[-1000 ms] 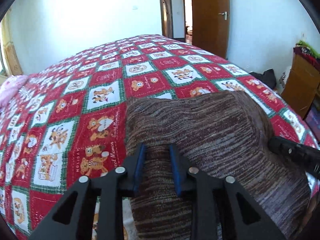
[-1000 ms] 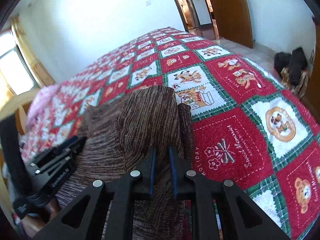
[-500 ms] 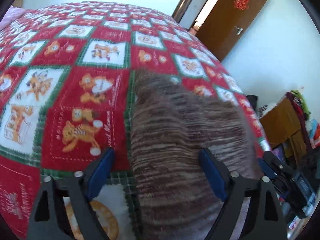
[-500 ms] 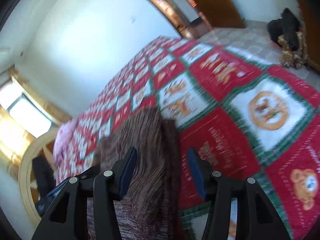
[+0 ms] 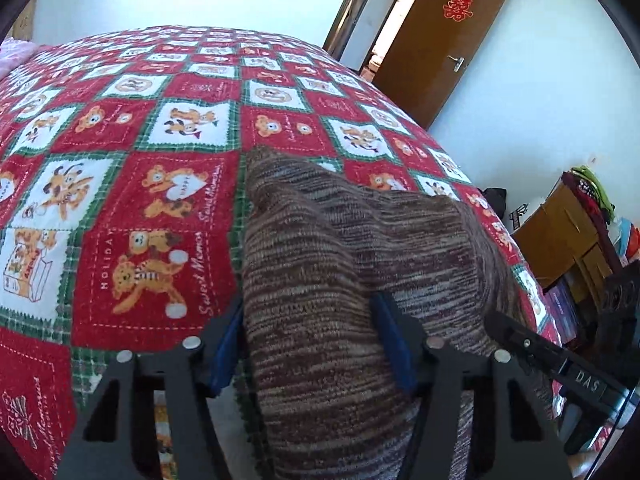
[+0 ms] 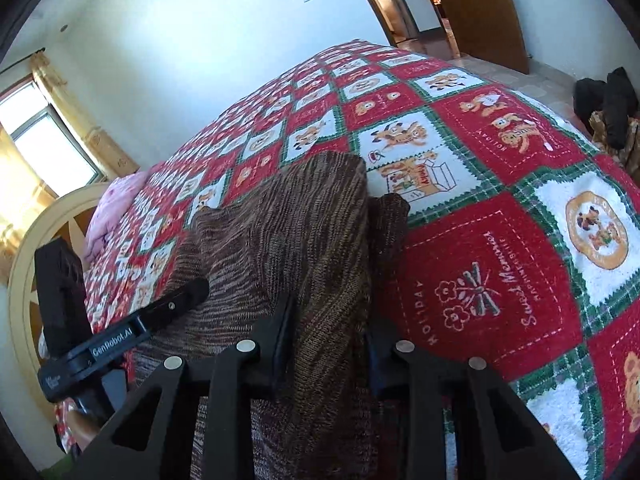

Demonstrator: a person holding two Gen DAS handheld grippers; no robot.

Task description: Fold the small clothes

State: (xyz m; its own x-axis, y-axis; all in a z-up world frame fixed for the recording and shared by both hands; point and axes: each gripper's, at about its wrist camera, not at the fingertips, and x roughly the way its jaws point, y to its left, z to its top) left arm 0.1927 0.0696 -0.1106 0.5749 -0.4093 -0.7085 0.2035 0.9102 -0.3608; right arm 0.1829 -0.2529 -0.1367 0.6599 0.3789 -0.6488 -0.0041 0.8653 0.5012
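A brown striped knit garment (image 5: 360, 248) lies folded on the red, white and green bear-print bedspread (image 5: 152, 184). My left gripper (image 5: 310, 344) is open, its blue-padded jaws standing on either side of the garment's near left edge. In the right wrist view the same garment (image 6: 296, 240) lies bunched, and my right gripper (image 6: 330, 344) is open, its jaws straddling a raised fold at the garment's near right edge. Each gripper shows in the other's view, as a black body at the garment's side.
A pink pillow (image 6: 116, 208) and a curved wooden bed frame (image 6: 24, 264) are at the bed's left. A brown door (image 5: 436, 40) and doorway stand beyond the bed. A wooden cabinet (image 5: 560, 232) piled with clothes is at the right. Dark bags (image 6: 604, 100) lie on the floor.
Both grippers were shut on the garment a second ago, then opened wide. Now both have closed in part, still open, around the garment's near edge folds. The cameras tilted.
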